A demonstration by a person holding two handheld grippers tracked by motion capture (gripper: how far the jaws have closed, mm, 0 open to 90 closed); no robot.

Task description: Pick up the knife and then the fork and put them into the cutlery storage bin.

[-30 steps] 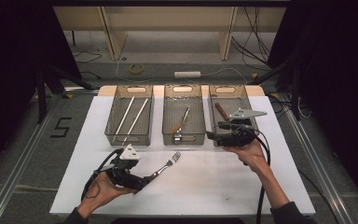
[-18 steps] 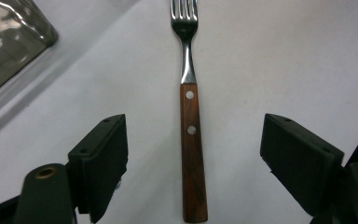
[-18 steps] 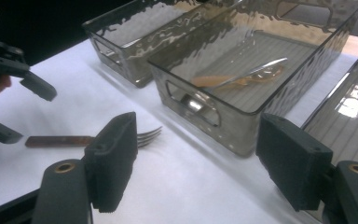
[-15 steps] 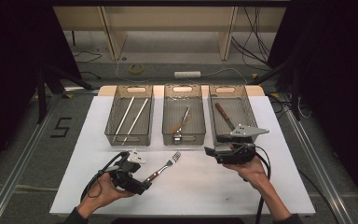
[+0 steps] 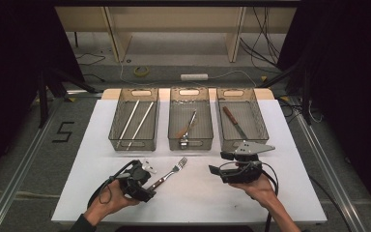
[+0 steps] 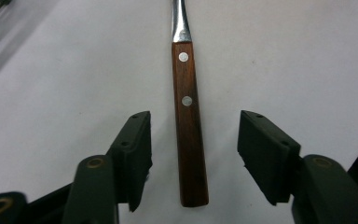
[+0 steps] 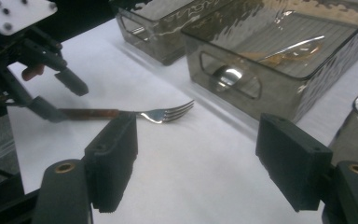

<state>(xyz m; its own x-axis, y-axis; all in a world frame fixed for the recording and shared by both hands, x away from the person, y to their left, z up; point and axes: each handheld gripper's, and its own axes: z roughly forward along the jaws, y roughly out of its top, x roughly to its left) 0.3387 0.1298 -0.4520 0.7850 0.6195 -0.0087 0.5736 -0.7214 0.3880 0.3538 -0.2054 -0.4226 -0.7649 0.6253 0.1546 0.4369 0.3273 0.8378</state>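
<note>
A fork (image 5: 173,171) with a wooden handle (image 6: 189,126) lies on the white table top (image 5: 203,198), tines toward the trays. My left gripper (image 5: 149,183) sits low over the handle's end; its jaws have just been closing and stand on either side of the handle. A gap shows between each pad (image 6: 137,147) and the wood. My right gripper (image 5: 217,163) hovers at the right of the fork, open, with nothing between its fingers. In the right gripper view the fork (image 7: 163,113) lies ahead, with the left gripper (image 7: 58,95) at its handle.
Three clear trays stand in a row behind the fork. The left tray (image 5: 113,140) holds two metal rods (image 5: 135,121), the middle tray (image 5: 191,144) a wooden-handled spoon (image 5: 187,126), the right tray (image 5: 222,140) a knife (image 5: 233,121). Cables trail from both grippers.
My right gripper has come back from the right tray and down toward the front of the table. My left gripper's jaws have narrowed around the fork handle.
</note>
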